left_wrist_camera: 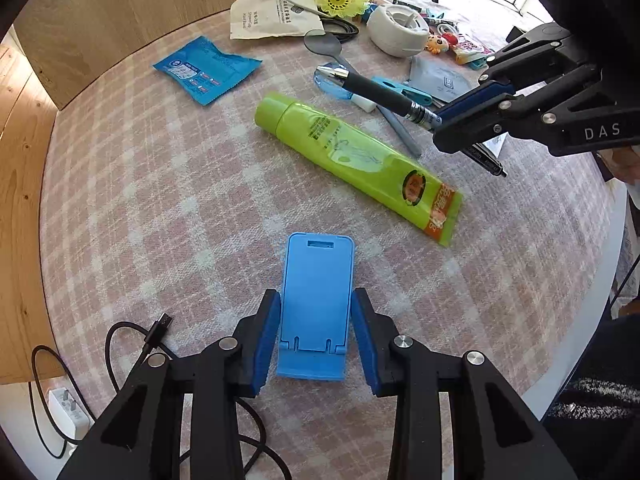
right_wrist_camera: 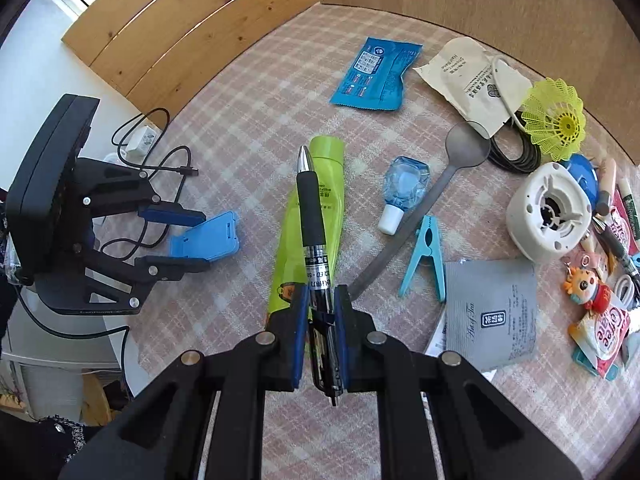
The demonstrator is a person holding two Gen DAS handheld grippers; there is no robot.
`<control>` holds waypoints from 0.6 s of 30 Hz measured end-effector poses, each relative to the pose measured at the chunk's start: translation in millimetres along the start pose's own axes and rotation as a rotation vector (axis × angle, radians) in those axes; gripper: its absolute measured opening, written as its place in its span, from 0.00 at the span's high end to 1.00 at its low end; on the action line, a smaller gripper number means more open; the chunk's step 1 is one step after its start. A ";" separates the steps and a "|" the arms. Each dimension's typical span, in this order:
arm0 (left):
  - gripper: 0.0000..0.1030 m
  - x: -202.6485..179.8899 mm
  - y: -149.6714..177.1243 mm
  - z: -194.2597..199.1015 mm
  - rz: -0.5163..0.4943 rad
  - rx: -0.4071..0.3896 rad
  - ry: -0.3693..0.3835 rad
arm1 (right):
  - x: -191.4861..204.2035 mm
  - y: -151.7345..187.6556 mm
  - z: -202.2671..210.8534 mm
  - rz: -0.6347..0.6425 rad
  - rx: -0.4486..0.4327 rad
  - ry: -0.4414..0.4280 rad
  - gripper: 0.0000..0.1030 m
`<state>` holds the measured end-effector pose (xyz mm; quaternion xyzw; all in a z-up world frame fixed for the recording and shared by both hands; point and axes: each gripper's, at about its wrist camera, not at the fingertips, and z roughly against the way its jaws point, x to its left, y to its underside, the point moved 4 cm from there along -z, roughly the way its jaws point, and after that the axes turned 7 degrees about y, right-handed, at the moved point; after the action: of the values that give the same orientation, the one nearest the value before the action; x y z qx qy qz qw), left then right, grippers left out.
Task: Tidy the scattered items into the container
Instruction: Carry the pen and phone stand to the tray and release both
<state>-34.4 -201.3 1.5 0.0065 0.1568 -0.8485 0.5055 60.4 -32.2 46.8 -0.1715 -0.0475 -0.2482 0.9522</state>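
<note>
Blue phone stand [left_wrist_camera: 316, 304] sits between the left gripper's [left_wrist_camera: 316, 336] parted tongs; right gripper [right_wrist_camera: 321, 332] clamps a pen [right_wrist_camera: 314, 240], which next needs a container.

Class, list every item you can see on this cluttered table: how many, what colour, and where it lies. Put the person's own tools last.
phone stand: 1, blue, near edge, between the left fingers
tube: 1, lime green, table centre
pen: 1, black, clamped in the right gripper
wipes packet: 1, blue, far left
paper pouch: 1, cream, far edge
shuttlecock: 1, yellow, beside the pouch
spoon: 1, grey, centre right
clothes peg: 1, light blue, beside the spoon handle
round casing: 1, white, right
sachet: 1, grey, right near edge
cable: 1, black, left edge
left gripper: black, blue fingers, open
right gripper: black, shut
</note>
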 end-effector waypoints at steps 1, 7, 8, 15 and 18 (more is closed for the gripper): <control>0.67 -5.2 -2.6 4.0 0.007 -0.013 -0.002 | -5.0 2.9 5.9 -0.022 -0.009 0.004 0.87; 0.67 -43.7 -32.9 30.5 0.020 -0.102 0.001 | -45.2 32.7 52.6 -0.164 -0.086 0.038 0.87; 0.67 -50.6 -42.4 33.9 0.018 -0.116 0.007 | -56.1 42.7 64.0 -0.196 -0.098 0.049 0.87; 0.67 -139.7 -98.8 42.7 -0.033 -0.209 0.059 | -133.1 113.6 154.1 -0.368 -0.198 0.139 0.87; 0.67 -189.4 -128.8 38.8 -0.071 -0.233 0.083 | -173.9 151.0 195.7 -0.447 -0.232 0.191 0.87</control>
<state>-46.9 6.8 104.0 -0.0224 0.2751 -0.8409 0.4656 -18.6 239.3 153.7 -0.2405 0.0345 -0.4709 0.8480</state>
